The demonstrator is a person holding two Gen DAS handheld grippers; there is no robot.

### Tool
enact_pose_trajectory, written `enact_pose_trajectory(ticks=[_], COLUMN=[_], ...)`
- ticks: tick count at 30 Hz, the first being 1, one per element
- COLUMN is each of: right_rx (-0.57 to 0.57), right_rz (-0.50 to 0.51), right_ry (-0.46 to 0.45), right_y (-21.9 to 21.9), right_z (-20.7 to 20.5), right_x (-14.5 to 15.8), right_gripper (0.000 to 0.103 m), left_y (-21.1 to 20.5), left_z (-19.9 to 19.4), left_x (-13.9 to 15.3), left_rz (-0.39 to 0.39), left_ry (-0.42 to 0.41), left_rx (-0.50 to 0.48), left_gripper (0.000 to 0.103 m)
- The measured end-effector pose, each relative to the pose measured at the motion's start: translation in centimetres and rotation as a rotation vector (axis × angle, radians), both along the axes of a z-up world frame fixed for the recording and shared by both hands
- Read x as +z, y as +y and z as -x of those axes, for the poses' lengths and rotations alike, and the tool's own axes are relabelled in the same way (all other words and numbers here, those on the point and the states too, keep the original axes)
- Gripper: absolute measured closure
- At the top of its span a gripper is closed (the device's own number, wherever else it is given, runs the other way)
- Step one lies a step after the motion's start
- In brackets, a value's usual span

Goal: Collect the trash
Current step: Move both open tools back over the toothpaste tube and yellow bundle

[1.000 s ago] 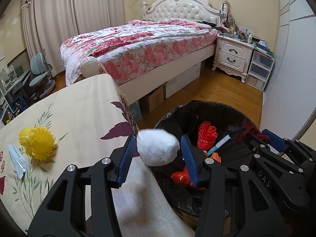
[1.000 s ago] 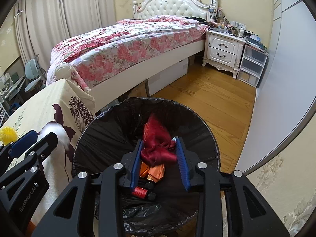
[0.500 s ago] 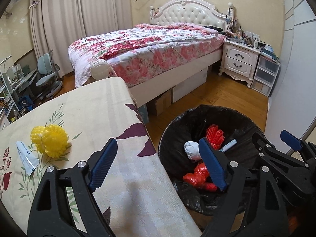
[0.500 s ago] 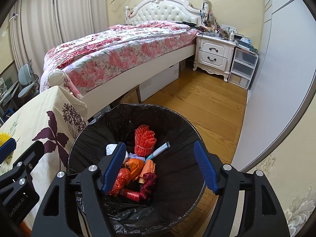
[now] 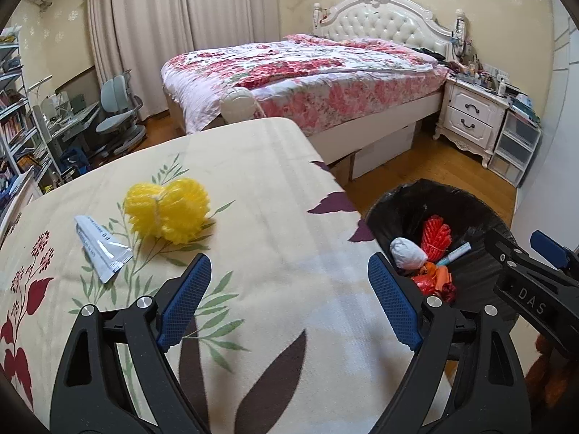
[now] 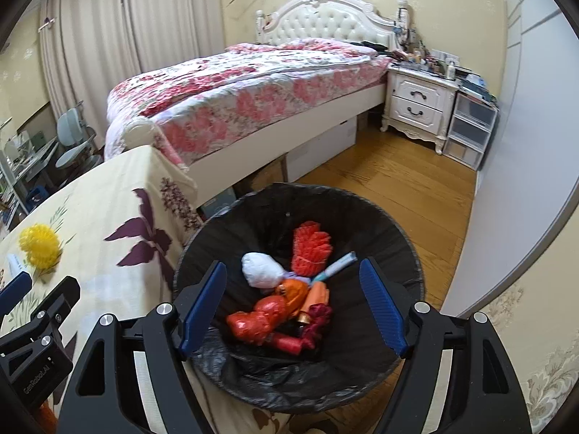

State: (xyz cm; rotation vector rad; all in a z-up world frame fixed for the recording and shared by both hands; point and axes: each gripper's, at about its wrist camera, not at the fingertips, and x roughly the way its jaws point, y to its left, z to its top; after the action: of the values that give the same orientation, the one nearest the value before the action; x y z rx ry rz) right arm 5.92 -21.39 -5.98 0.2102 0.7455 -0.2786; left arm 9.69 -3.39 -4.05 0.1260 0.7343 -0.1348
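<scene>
over bin, right gripper agape

A black-lined trash bin beside the table holds a white wad, red netting, a marker and orange scraps. A yellow mesh bundle and what looks like a silver sachet lie on the floral tablecloth, just beside each other.

Home bedroom: floral bed w/ tufted headboard, nightstand, curtains.
</scene>
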Motion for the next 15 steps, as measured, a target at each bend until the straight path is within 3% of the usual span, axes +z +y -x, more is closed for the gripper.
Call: enact_pose_trajectory(ticks=[15], right_rx=[0.249], right_rz=[-0.011], right_ry=[0.023], right_y=[9.5], right_z=[-1.1], right_x=[0.1], right_gripper=[0.028], left_y=[10.1], left_z=[0.6], left_x=[-0.3], left_rz=[0.016], left_ry=[0.050], left_rx=[0.205], left_gripper=[0.017])
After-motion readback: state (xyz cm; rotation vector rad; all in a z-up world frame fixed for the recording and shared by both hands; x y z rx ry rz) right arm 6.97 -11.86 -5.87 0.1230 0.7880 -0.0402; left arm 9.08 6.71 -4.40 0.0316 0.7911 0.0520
